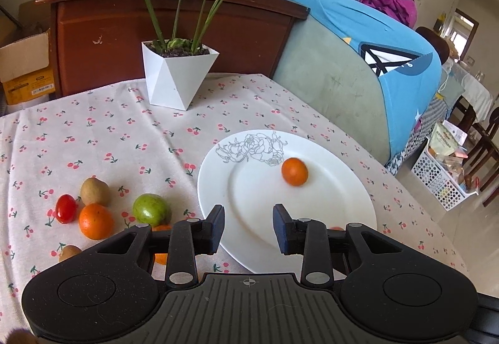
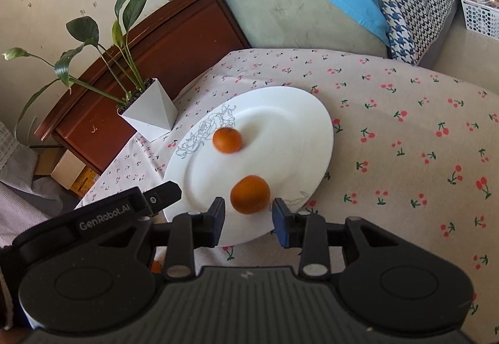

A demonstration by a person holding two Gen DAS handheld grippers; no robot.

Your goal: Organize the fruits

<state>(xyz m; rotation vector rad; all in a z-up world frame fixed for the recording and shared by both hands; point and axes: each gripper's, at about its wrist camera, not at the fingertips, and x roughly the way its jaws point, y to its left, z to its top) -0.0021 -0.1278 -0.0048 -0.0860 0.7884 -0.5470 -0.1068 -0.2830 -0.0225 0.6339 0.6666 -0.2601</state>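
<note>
Two round, matte oranges on the glossy white plate (image 2: 312,126): near orange (image 2: 250,194) just ahead of the right gripper (image 2: 248,213), between its parted fingertips, contact unclear; far orange (image 2: 227,140) beside the line-drawn flowers. Left gripper (image 1: 248,219) released, jaws wide, grasping nothing, over the plate's near rim. Left, on the cherry-print cloth (image 1: 109,126): smooth green fruit (image 1: 150,209), fuzzy kiwi (image 1: 94,191), loose orange (image 1: 95,221), shiny red fruit (image 1: 66,208).

Black ribbed tool (image 1: 248,230), silver rivets
</note>
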